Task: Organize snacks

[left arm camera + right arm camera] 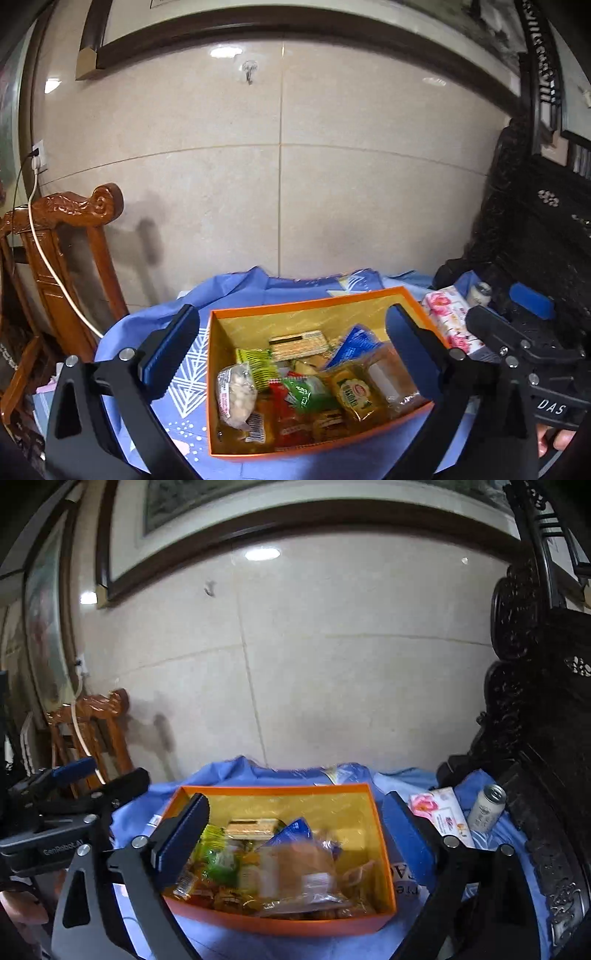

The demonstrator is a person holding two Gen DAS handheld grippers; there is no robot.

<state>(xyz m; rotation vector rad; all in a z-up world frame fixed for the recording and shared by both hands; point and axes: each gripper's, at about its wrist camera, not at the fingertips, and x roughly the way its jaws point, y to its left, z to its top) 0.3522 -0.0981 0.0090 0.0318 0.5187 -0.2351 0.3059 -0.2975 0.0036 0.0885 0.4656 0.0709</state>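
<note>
Snacks sit gathered in the orange box on the blue cloth, so we judge the sorting to be near its end, or paused between picks.

Going left to right in the left wrist view: our left gripper hangs above the near half of the box with its jaws spread wide, holding nothing, one finger over the cloth and the other over the box's right wall. Under it, along the box's left side, lies a clear bag of pale nuts; next come a yellow-green packet, a green packet, a yellow packet, and a blue packet leaning toward the back. Further right, outside the box, a floral tissue pack rests on the cloth, and our right gripper comes in beside it, also released and empty.

From the right wrist view, a bread-like bag in clear wrap lies on top of the pile, blurred, and a small can stands well right of the box, beside the tissue pack.

We cannot see any snack left out on the cloth. If the can counts as one, the next move calls for the right gripper to swing right, close on the upright can without tipping it, and lower it into the free far right corner of the box.
</note>
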